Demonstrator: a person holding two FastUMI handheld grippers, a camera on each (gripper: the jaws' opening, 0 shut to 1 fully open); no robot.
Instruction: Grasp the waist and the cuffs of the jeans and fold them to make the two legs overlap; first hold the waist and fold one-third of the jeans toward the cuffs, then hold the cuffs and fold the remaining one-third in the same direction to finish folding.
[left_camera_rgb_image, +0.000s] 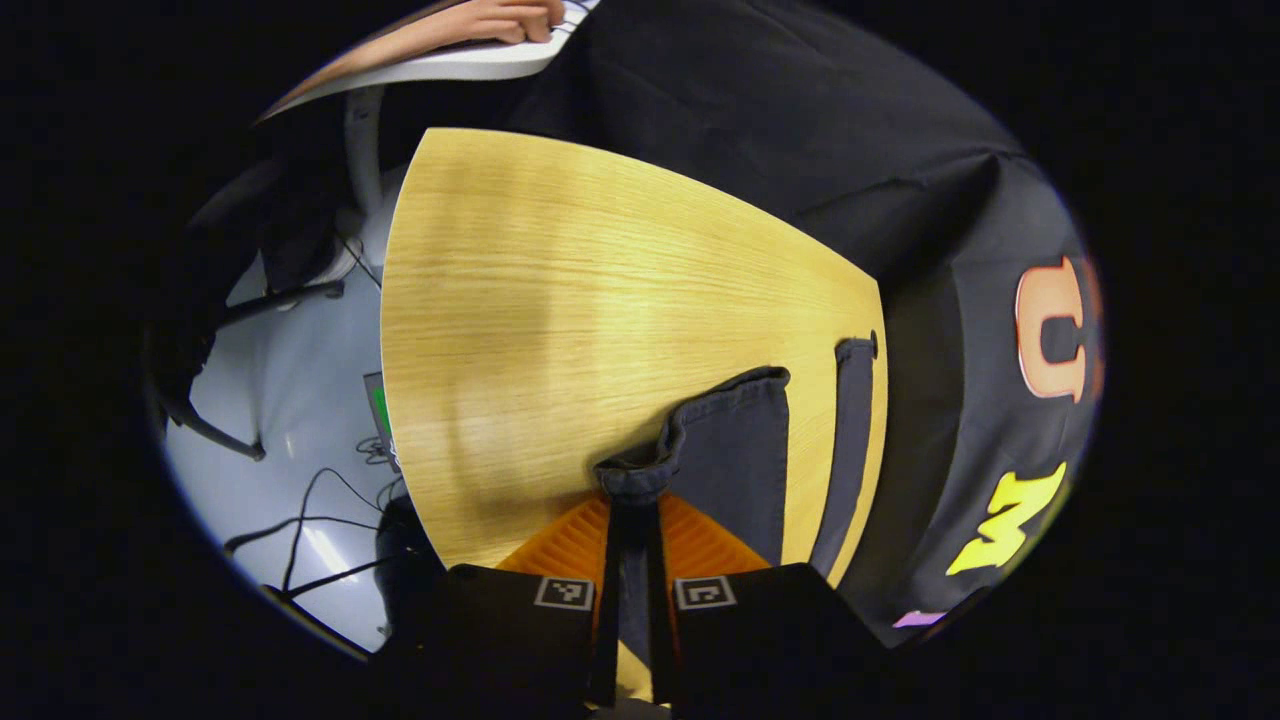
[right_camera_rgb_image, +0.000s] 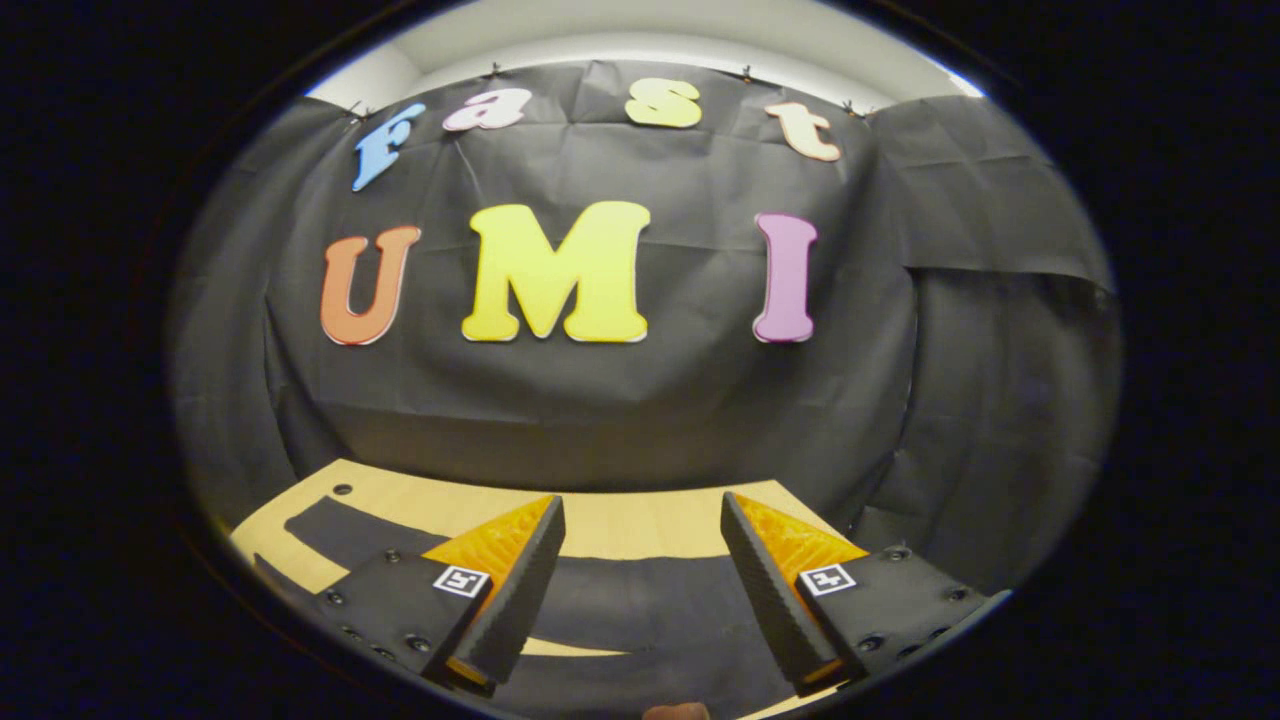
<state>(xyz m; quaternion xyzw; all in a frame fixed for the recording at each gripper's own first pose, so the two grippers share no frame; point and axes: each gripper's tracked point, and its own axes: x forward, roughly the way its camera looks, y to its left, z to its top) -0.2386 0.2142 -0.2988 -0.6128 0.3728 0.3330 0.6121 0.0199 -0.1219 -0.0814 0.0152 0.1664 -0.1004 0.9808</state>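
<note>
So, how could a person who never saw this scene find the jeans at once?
Look at the wooden table before the black cloth wall. The jeans are the dark garment lying on it, with a separate strip along the table's edge. The left tool pinches one bunched end of them.

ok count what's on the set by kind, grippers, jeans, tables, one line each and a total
Grippers: 2, left gripper and right gripper
Jeans: 1
Tables: 2, wooden table and white table
Total: 5
</note>
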